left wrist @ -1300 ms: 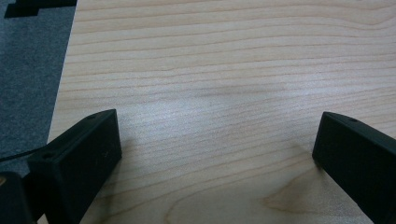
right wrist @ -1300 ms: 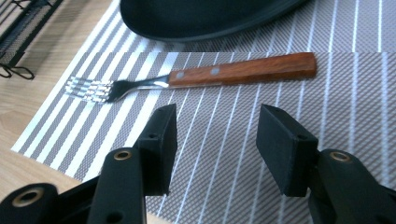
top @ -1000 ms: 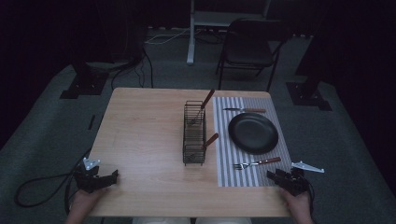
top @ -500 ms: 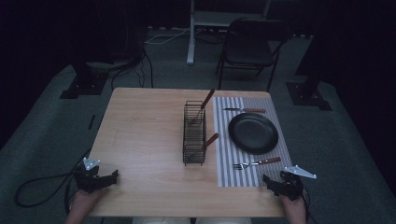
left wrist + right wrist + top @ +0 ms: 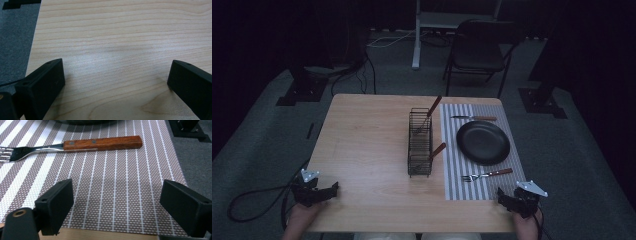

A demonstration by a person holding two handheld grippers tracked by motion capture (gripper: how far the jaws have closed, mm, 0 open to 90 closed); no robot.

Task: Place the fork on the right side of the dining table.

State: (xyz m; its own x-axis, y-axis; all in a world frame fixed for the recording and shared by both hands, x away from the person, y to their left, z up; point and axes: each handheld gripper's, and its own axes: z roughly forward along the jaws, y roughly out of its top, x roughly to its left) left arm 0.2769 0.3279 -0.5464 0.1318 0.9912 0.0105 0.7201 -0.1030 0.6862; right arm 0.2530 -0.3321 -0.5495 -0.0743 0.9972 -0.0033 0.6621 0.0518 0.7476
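Dim room; grey carpet point(image 5: 377, 80) laid throughout; folding chair point(image 5: 477, 55) set behind wooden table point(image 5: 362, 145); cables point(image 5: 387, 42) strewn beyond.

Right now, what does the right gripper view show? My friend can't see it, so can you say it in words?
A fork with a wooden handle lies flat across a striped placemat, just ahead of the right gripper, whose two black jaws stand wide open with nothing between them. The dark plate's edge peeks in at the top, and grey carpet shows on the right.
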